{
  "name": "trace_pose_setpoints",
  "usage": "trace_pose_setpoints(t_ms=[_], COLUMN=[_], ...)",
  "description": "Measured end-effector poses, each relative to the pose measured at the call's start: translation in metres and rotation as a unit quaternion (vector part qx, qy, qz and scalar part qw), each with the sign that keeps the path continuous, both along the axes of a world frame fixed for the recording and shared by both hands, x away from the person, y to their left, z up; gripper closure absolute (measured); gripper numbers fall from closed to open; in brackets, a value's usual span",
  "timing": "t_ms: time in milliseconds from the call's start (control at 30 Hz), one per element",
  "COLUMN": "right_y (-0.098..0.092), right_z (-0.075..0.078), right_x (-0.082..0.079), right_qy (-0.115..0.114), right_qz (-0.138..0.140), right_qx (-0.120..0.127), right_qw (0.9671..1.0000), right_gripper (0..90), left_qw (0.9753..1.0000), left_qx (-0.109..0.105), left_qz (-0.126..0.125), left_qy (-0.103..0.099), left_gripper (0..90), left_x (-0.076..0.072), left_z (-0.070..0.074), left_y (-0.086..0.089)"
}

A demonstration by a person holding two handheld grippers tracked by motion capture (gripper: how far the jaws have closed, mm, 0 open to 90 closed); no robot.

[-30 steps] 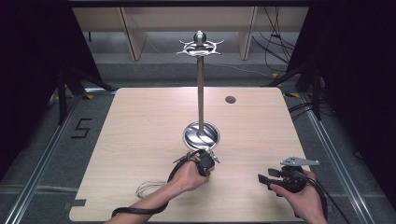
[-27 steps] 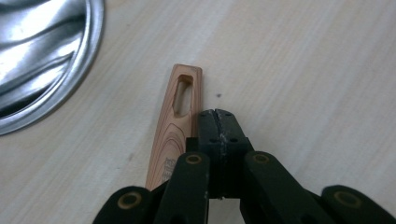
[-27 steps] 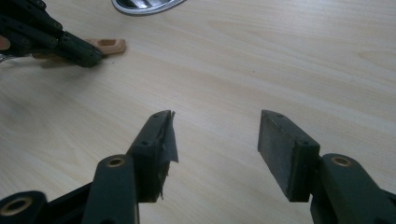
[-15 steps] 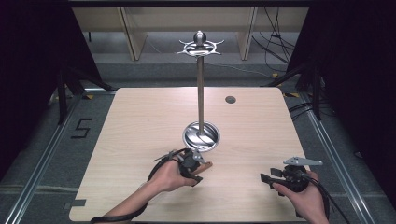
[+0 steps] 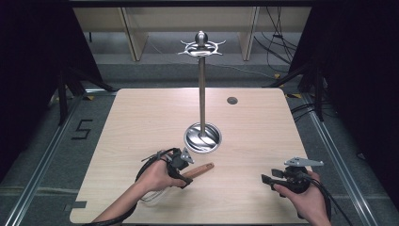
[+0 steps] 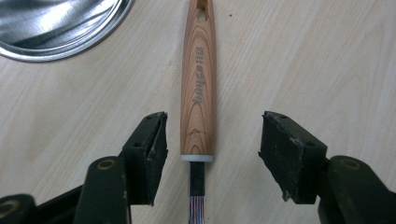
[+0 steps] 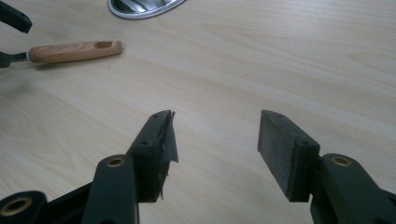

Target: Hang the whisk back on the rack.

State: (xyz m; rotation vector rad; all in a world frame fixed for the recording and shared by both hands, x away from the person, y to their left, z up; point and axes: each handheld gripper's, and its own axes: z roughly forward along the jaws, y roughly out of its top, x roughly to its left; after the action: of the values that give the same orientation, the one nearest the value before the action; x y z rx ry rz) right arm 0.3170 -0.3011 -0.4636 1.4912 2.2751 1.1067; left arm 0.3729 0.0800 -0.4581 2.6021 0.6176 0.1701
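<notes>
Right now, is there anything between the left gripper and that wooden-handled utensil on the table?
No. The left gripper is open with its jaws either side of the wooden handle, nothing between. The metal base dish sits off to the side.

A table (image 5: 141, 122) carries a stand (image 5: 202, 94) near its centre, its pole rising from a round base dish (image 5: 203, 137). A small disc (image 5: 232, 100) lies far right of the stand. Near and just left of the dish lies a utensil handle (image 5: 198, 170), between the spread jaws of the left gripper (image 5: 181, 165). The right gripper (image 5: 273, 180) sits well apart at the near right, jaws spread.
</notes>
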Motion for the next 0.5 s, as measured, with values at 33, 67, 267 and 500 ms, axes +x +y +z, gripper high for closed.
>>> trace_pose_setpoints(t_ms=[33,67,267,500], right_y=[0.0023,-0.0002,-0.0025,-0.0018], right_z=[-0.0004,-0.0004,-0.0013,0.0013], right_x=[-0.0014,-0.0004,-0.0010,-0.0092], right_qy=[0.010,-0.002,0.001,-0.008], right_qz=[-0.004,0.002,0.000,-0.002], right_qx=[0.015,0.000,-0.002,-0.002], right_qw=[0.9998,1.0000,1.0000,1.0000], right_gripper=[45.8,45.8,45.7,45.5], left_qw=[1.0000,1.0000,0.9995,0.9985], left_qx=[0.002,0.006,0.028,0.043], left_qz=[-0.003,-0.005,-0.005,-0.025], left_qy=[0.001,0.002,0.015,0.025], left_gripper=[40.8,41.6,46.2,51.3], left_x=[0.0008,0.0016,0.0050,0.0066], left_z=[0.0002,0.0003,0.0022,-0.0003], left_y=[0.0001,-0.0001,-0.0036,-0.0067])
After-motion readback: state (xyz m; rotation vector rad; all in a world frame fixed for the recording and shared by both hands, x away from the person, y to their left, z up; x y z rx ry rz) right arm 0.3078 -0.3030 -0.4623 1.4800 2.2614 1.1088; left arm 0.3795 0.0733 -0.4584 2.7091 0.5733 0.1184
